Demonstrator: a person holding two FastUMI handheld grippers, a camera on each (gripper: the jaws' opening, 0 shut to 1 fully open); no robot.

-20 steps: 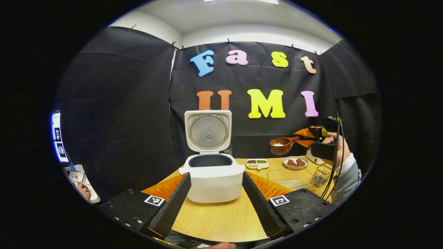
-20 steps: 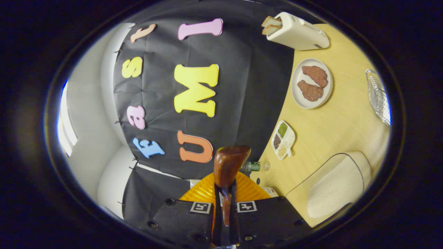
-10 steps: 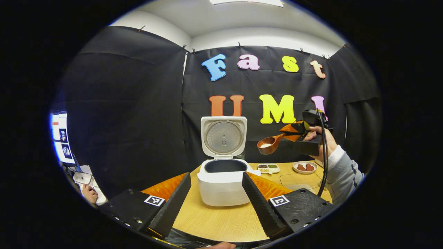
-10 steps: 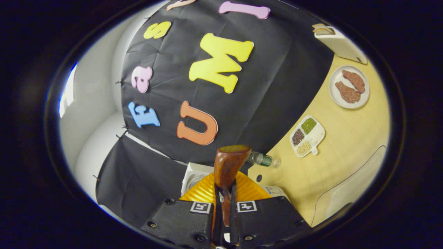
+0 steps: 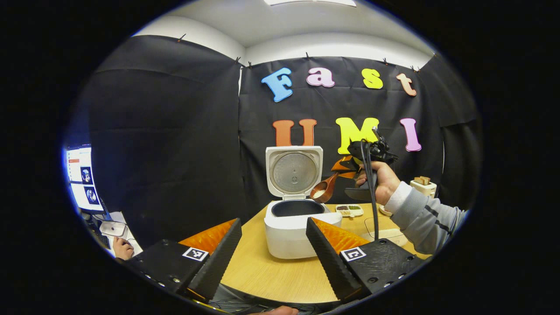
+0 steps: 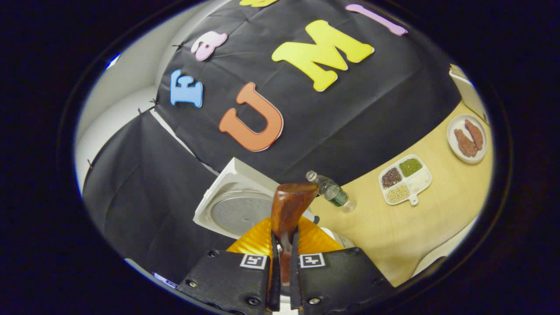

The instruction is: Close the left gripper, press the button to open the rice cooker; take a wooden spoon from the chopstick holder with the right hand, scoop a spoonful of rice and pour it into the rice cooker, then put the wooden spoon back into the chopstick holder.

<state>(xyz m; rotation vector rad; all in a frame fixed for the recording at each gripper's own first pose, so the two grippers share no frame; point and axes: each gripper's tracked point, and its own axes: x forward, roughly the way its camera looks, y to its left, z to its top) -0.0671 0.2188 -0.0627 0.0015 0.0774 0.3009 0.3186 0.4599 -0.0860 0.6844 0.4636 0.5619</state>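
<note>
The wooden spoon (image 5: 323, 190) hangs tilted over the right edge of the open rice cooker (image 5: 294, 227), its bowl carrying a small heap of white rice just above the dark inner pot. The right gripper (image 6: 283, 262) is clamped on the spoon's handle, both fingers pressed against it, with the spoon's bowl jutting straight ahead of the fingertips and the cooker's raised lid (image 6: 238, 208) just beyond and below it. In the left gripper view a hand (image 5: 379, 181) in a grey sleeve holds that tool above the table (image 5: 280, 275).

The left gripper (image 5: 273, 253) hangs back in front of the cooker, its fingers spread well apart and holding nothing.

By my reckoning the lid is popped, the spoon fetched and the rice scooped; the pour looks about to start. After that, the spoon must go back into the chopstick holder.

Off to the right gripper's far side sit a small bottle (image 6: 331, 191), a divided dish of grains (image 6: 404, 178) and a plate (image 6: 467, 139).
</note>
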